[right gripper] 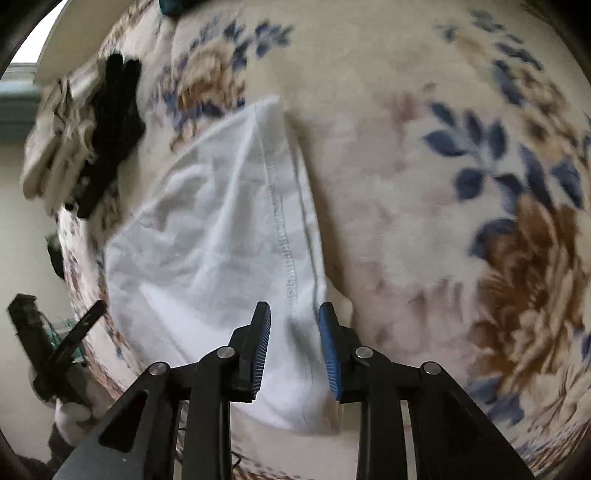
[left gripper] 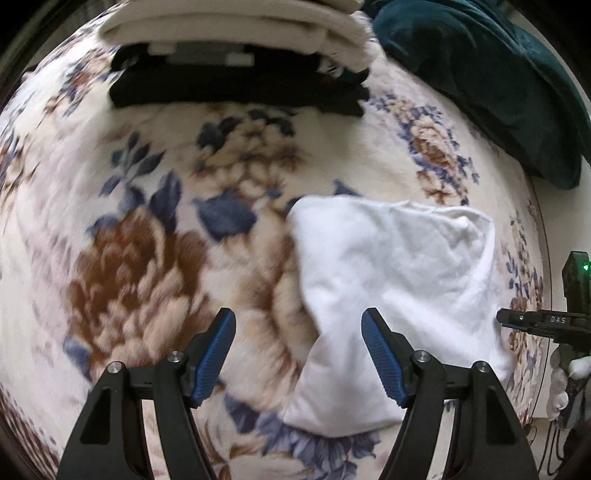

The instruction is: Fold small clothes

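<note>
Floral blanket (left gripper: 155, 258), folded white garment (left gripper: 399, 288), both hand-held grippers parted above

Count: one white garment (left gripper: 399, 295) ahead of the left fingers, one black folded stack (left gripper: 236, 88) far beyond them, one cream folded stack (left gripper: 229, 26) behind that, one dark green blanket (left gripper: 491, 77), one floral blanket (left gripper: 147, 229).

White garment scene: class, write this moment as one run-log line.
left gripper: open, holding nothing | right gripper: open, over hem | white garment: lying partly folded on floral blanket | folded clothes stack: behind
</note>
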The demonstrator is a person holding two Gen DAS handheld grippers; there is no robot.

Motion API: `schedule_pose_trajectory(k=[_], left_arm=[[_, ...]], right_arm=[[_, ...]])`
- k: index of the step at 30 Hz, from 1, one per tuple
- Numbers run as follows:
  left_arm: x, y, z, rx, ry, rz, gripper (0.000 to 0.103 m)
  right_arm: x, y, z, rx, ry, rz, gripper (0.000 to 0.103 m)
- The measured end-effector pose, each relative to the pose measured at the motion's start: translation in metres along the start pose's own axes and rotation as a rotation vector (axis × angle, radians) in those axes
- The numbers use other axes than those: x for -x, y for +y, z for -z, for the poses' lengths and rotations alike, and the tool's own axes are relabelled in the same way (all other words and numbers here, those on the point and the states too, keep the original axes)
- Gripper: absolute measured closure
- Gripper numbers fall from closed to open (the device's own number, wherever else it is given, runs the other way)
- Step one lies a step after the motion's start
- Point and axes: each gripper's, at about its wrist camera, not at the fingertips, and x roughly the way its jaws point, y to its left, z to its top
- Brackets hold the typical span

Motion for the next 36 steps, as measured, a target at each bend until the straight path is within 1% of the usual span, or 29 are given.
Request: schedule_pose_trajectory(k=[1, 2, 3, 7, 10, 12, 13, 14, 15, 16, 17, 18, 19, 20, 21, 23, 24, 26, 27, 28, 29, 30, 31, 32, 33, 36], left_arm=[[-0.001, 0.003, 0.003, 0.012, 0.007, -0.002, 0.034], [-0.003, 0.006, 0.006, 0.025, 0.016, -0.004, 0.034], [-0.003, 0.007, 0.007, 0.037, 0.019, -0.002, 0.034], [-0.005, 0.008, 0.010, 0.048, 0.025, 0.028, 0.034], [-0.010, 0.002, 0.010, 0.041, 0.034, 0.062, 0.034], [-0.018, -0.001, 0.008, 0.046, 0.048, 0.094, 0.034], [-0.023, -0.002, 0.006, 0.054, 0.068, 0.100, 0.034], [-0.026, -0.001, 0.005, 0.065, 0.076, 0.110, 0.034], [-0.026, 0.001, 0.003, 0.084, 0.074, 0.131, 0.034], [-0.025, 0.002, 0.002, 0.097, 0.066, 0.158, 0.034], [-0.025, 0.002, -0.001, 0.106, 0.054, 0.191, 0.034], [-0.030, 0.001, -0.003, 0.108, 0.060, 0.227, 0.034], [-0.039, -0.001, -0.006, 0.105, 0.079, 0.269, 0.034], [-0.050, -0.001, -0.008, 0.113, 0.095, 0.295, 0.034], [-0.059, 0.000, -0.009, 0.124, 0.107, 0.311, 0.034], [-0.078, 0.002, -0.012, 0.162, 0.114, 0.378, 0.034], [-0.080, 0.002, -0.013, 0.172, 0.103, 0.393, 0.034], [-0.079, 0.000, -0.015, 0.169, 0.051, 0.440, 0.037], [-0.076, -0.003, -0.015, 0.153, 0.026, 0.449, 0.044], [-0.075, -0.006, -0.016, 0.140, 0.015, 0.463, 0.071], [-0.074, -0.011, -0.017, 0.121, 0.016, 0.454, 0.081], [-0.074, -0.014, -0.019, 0.106, 0.013, 0.437, 0.085], [-0.071, -0.016, -0.020, 0.094, 0.009, 0.430, 0.087], [-0.066, -0.016, -0.021, 0.093, 0.003, 0.427, 0.087], [-0.059, -0.017, -0.021, 0.092, -0.008, 0.419, 0.088], [-0.033, -0.023, -0.025, 0.069, -0.034, 0.425, 0.088]], right_arm=[[-0.003, 0.004, 0.000, 0.020, -0.011, 0.018, 0.074], [-0.003, 0.008, 0.003, 0.039, -0.040, 0.031, 0.092], [-0.003, 0.012, 0.005, 0.055, -0.058, 0.048, 0.100], [0.016, 0.023, 0.007, 0.082, -0.155, 0.111, 0.100], [0.023, 0.020, 0.000, 0.079, -0.179, 0.150, 0.100], [0.016, 0.013, -0.006, 0.069, -0.140, 0.151, 0.100], [0.010, 0.012, -0.008, 0.074, -0.103, 0.130, 0.100], [0.002, 0.010, -0.012, 0.076, -0.045, 0.082, 0.100], [-0.001, 0.007, -0.015, 0.067, -0.014, 0.048, 0.097], [-0.003, 0.004, -0.018, 0.055, 0.009, 0.024, 0.093], [-0.003, -0.001, -0.022, 0.036, 0.022, -0.018, 0.073], [-0.002, -0.006, -0.026, 0.015, 0.014, -0.084, 0.043], [-0.002, -0.010, -0.029, -0.002, 0.005, -0.120, 0.025], [-0.007, -0.015, -0.033, -0.022, 0.013, -0.155, 0.004], [-0.014, -0.020, -0.038, -0.034, 0.024, -0.186, 0.004], [-0.037, -0.028, -0.045, -0.055, 0.069, -0.216, 0.004], [-0.046, -0.030, -0.048, -0.064, 0.083, -0.248, 0.003], [-0.050, -0.028, -0.049, -0.055, 0.055, -0.276, 0.003], [-0.050, -0.026, -0.049, -0.034, 0.044, -0.294, 0.004], [-0.047, -0.024, -0.048, -0.016, 0.034, -0.314, 0.008], [-0.048, -0.022, -0.045, 0.003, 0.037, -0.325, 0.038], [-0.049, -0.021, -0.044, 0.008, 0.050, -0.323, 0.079], [-0.049, -0.021, -0.041, -0.001, 0.048, -0.339, 0.082], [-0.047, -0.020, -0.038, -0.013, 0.032, -0.353, 0.083], [-0.044, -0.021, -0.036, -0.020, 0.025, -0.356, 0.087], [-0.024, -0.014, -0.029, -0.038, -0.013, -0.385, 0.090]])
